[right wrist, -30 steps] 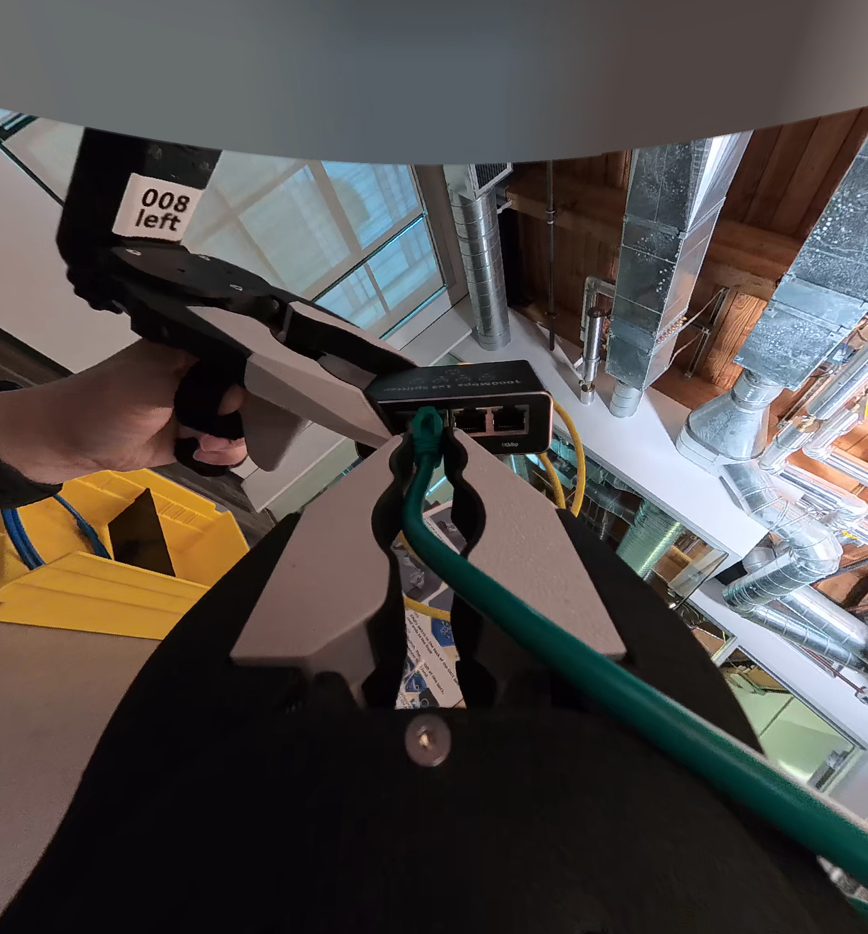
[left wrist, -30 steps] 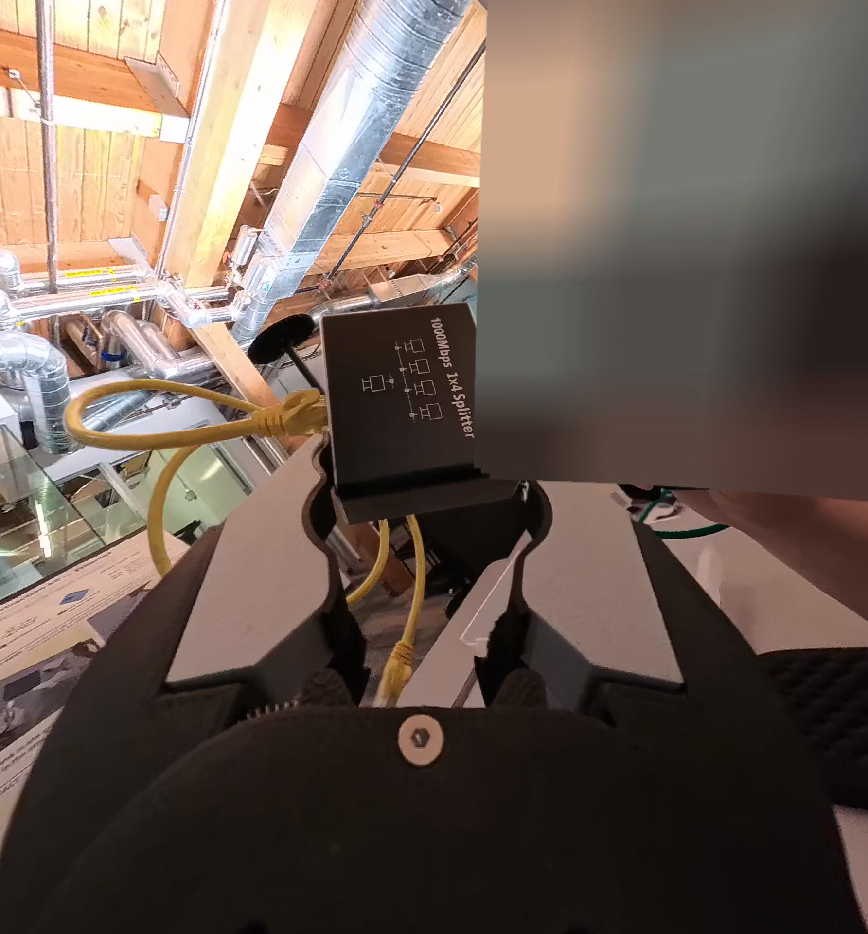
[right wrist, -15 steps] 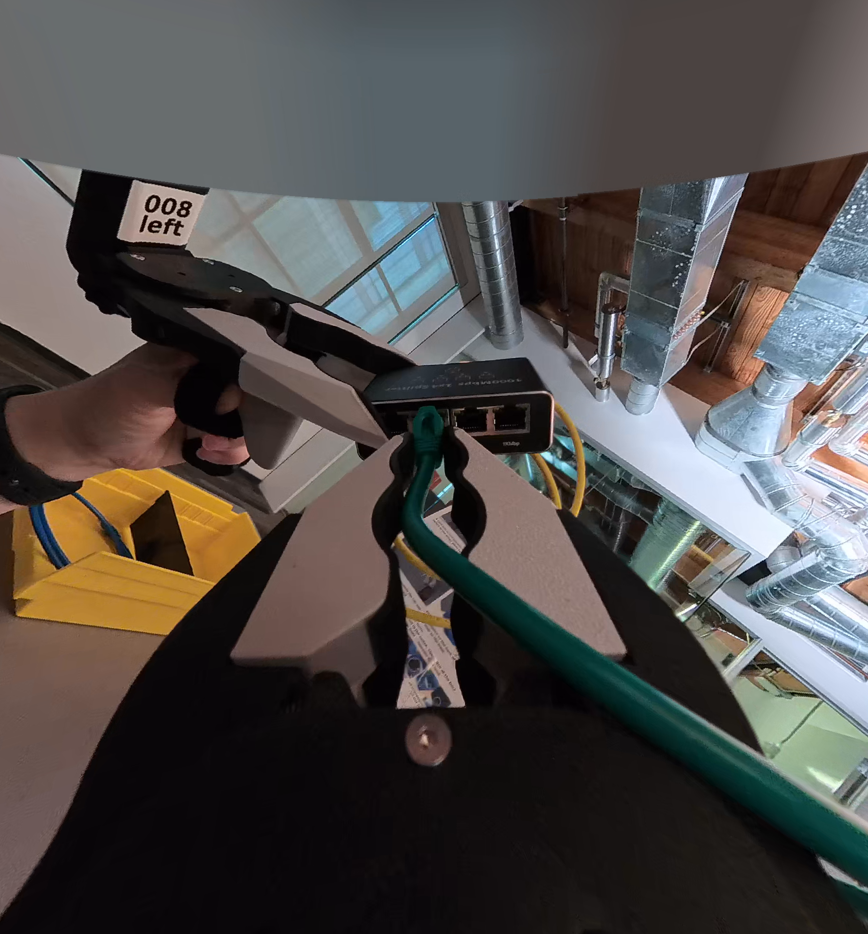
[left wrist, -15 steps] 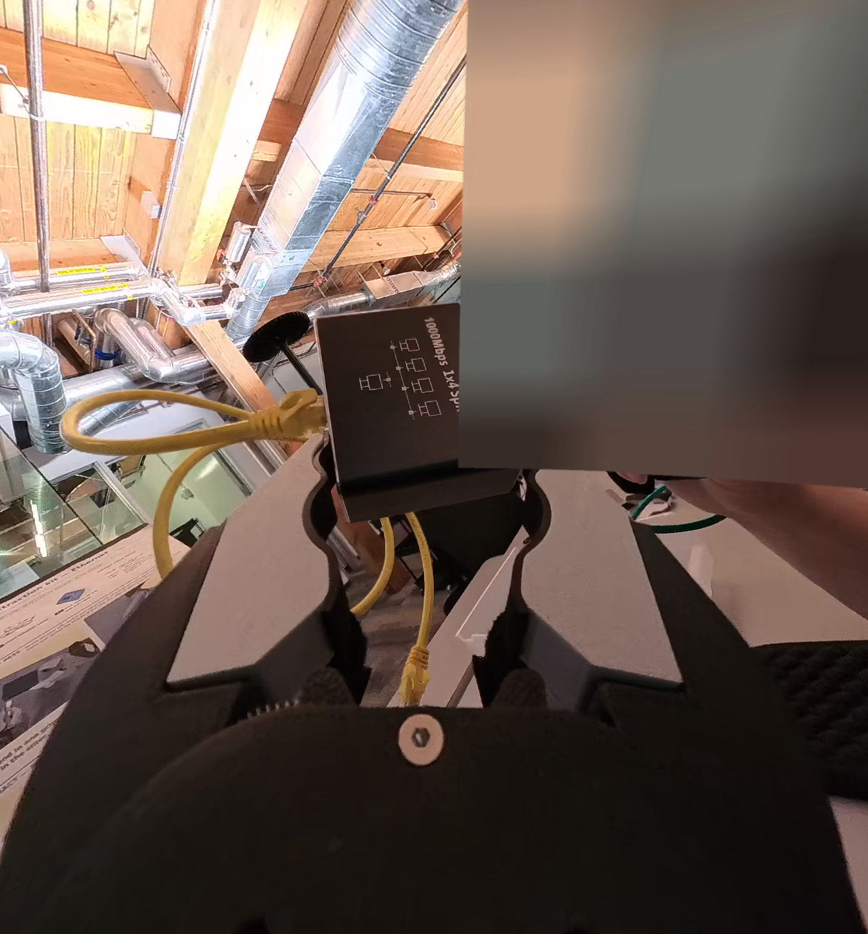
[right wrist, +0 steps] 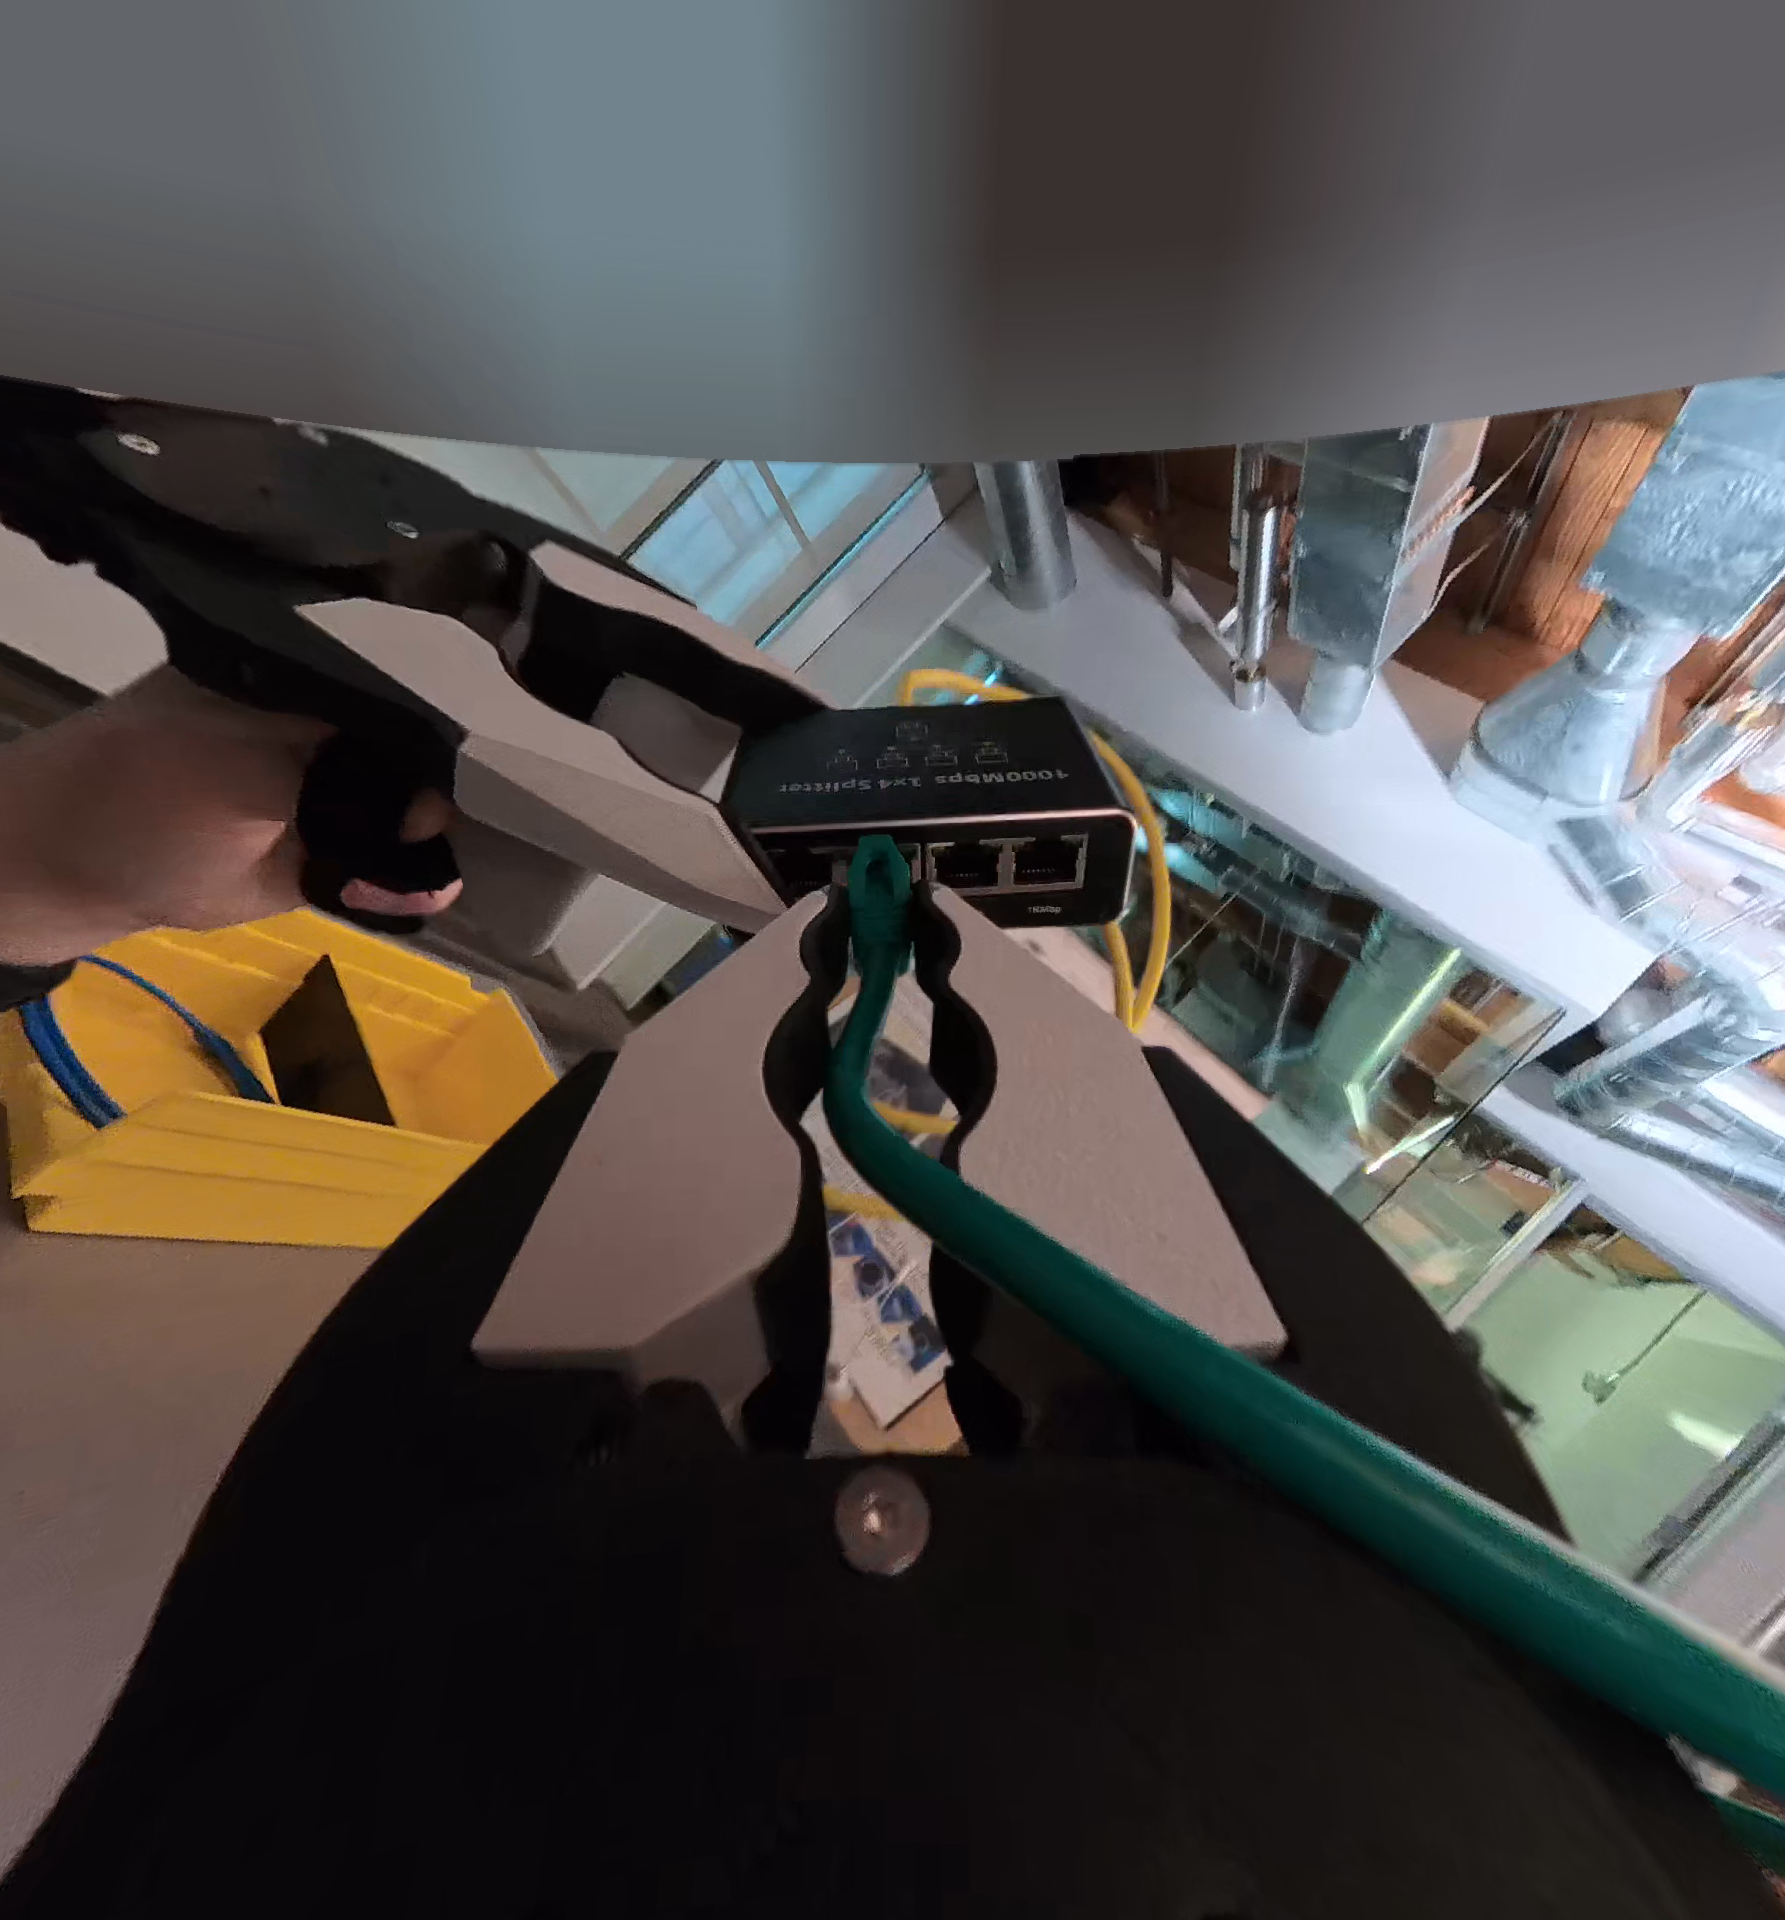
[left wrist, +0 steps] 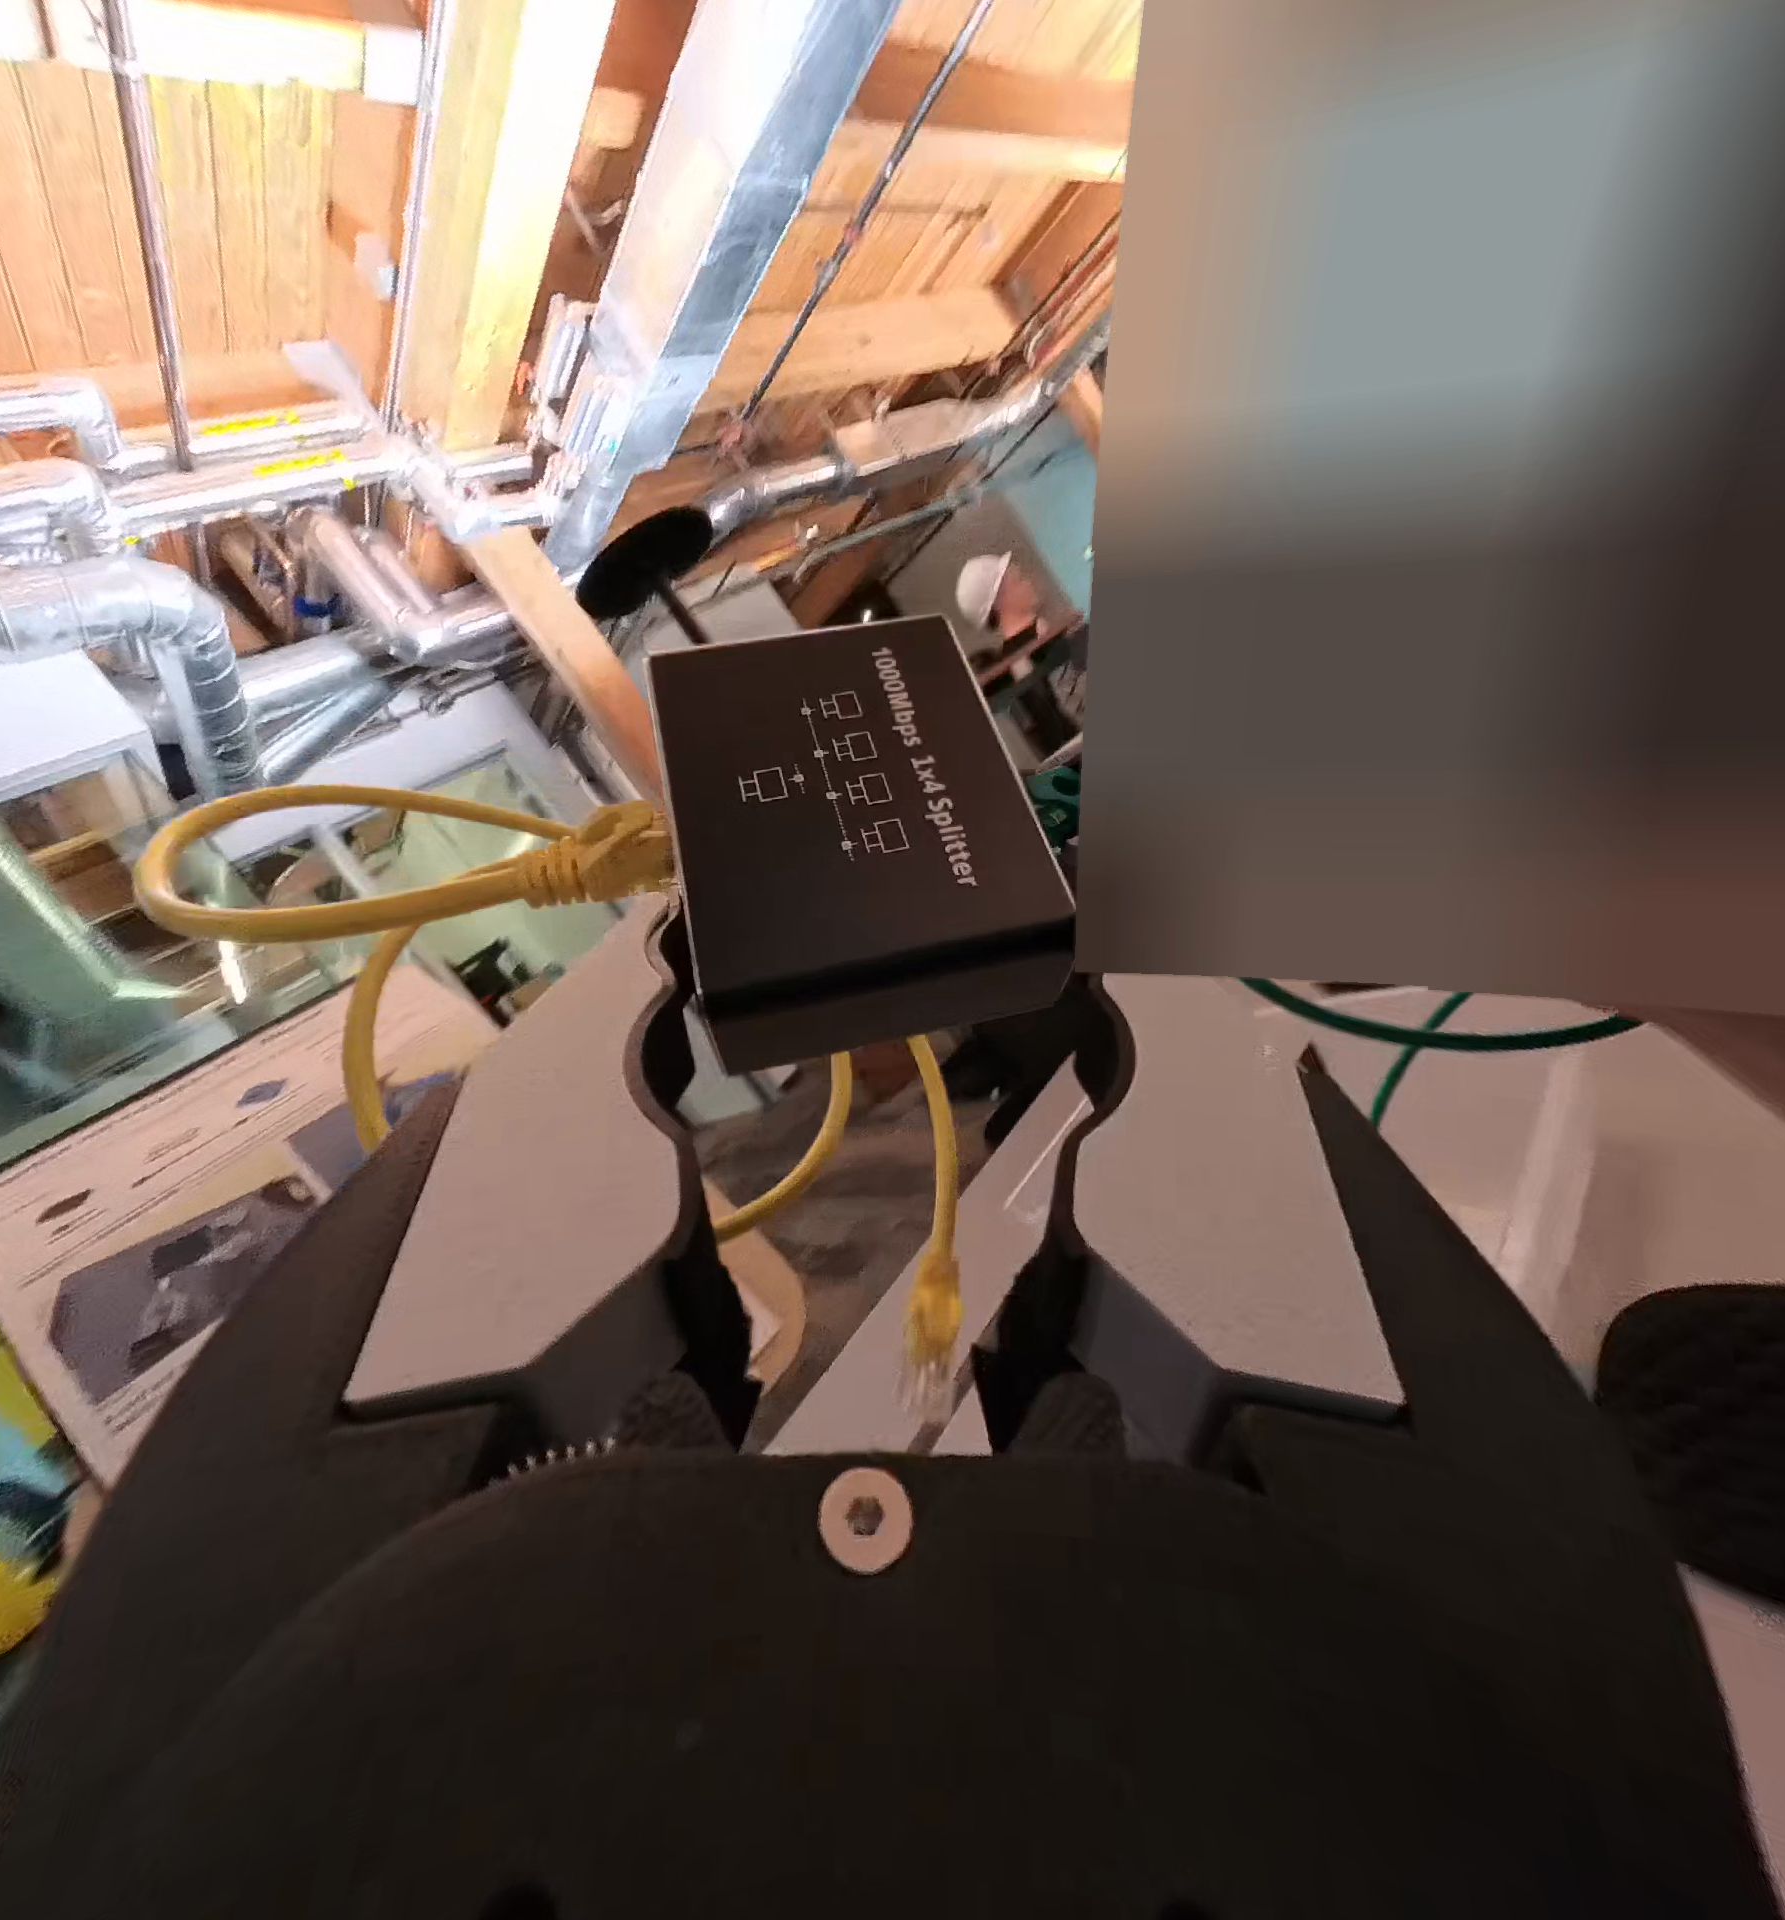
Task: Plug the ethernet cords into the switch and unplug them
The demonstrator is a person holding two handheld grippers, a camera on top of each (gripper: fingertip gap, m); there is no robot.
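My left gripper (left wrist: 877, 987) is shut on the near end of the black switch (left wrist: 857, 821) and holds it in the air. A yellow ethernet cord (left wrist: 597, 857) is plugged into the switch's left side, and its loose plug (left wrist: 935, 1309) hangs below. In the right wrist view, my right gripper (right wrist: 880, 914) is shut on a green ethernet plug (right wrist: 875, 883) whose tip sits in a port on the switch's (right wrist: 929, 790) front face. Two ports to its right are empty. The green cord (right wrist: 1179, 1382) trails down to the right. The left gripper's fingers (right wrist: 597, 758) grip the switch from the left.
A yellow bin (right wrist: 233, 1122) with a blue cord (right wrist: 109, 1049) stands on the table at left in the right wrist view. The person's hand (right wrist: 119, 831) holds the left gripper. Printed sheets (left wrist: 171, 1247) lie below. Ducts and wooden beams fill the background.
Both grippers have swung together, and the switch now shows nearer and more tilted in both views. The green plug stays at the port. Both grips are unchanged.
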